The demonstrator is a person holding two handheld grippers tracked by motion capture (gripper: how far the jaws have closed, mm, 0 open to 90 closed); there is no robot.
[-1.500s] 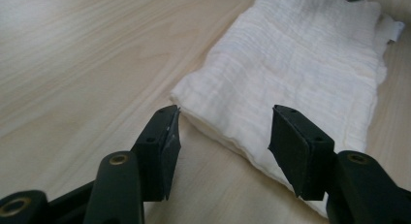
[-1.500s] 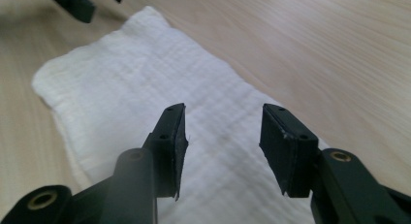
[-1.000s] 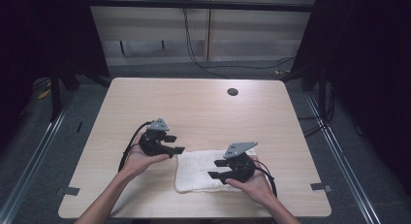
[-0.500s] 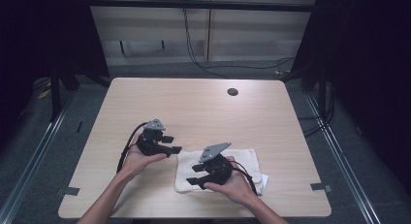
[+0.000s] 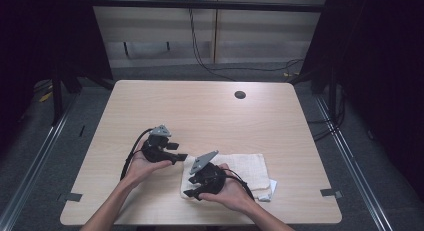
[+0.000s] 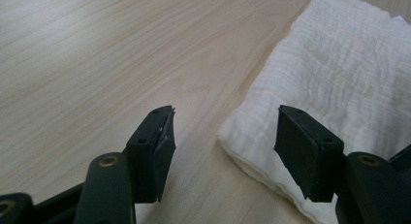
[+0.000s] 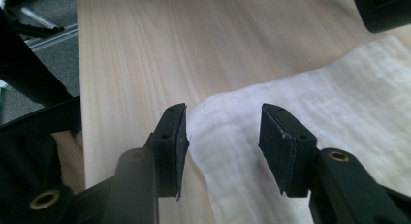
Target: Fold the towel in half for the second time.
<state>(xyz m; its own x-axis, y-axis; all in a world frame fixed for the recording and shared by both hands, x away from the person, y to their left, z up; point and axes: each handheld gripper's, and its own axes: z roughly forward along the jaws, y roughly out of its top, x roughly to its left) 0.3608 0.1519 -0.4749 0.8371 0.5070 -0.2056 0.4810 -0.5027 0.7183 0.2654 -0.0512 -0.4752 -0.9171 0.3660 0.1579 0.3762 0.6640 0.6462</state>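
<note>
A folded white cloth (image 5: pixel 245 167) lies flat on the light wooden table (image 5: pixel 200 116), near its front edge. My left gripper (image 5: pixel 179 153) rests by the cloth's left end, open, its jaws straddling the cloth's near corner (image 6: pixel 252 136). My right gripper (image 5: pixel 189 190) sits over the cloth's front left part, pointing left, open with the cloth edge (image 7: pixel 218 132) between its jaws. Neither gripper holds anything. The right hand covers part of the cloth.
A small dark round hole (image 5: pixel 240 95) sits in the table near the far edge. Grey tape tabs (image 5: pixel 330 193) mark the front corners. Dark floor rails run along both sides of the table. Cables hang at the back wall.
My right gripper has swept left across the cloth, from its right end to its front left corner. The left gripper has barely moved.
</note>
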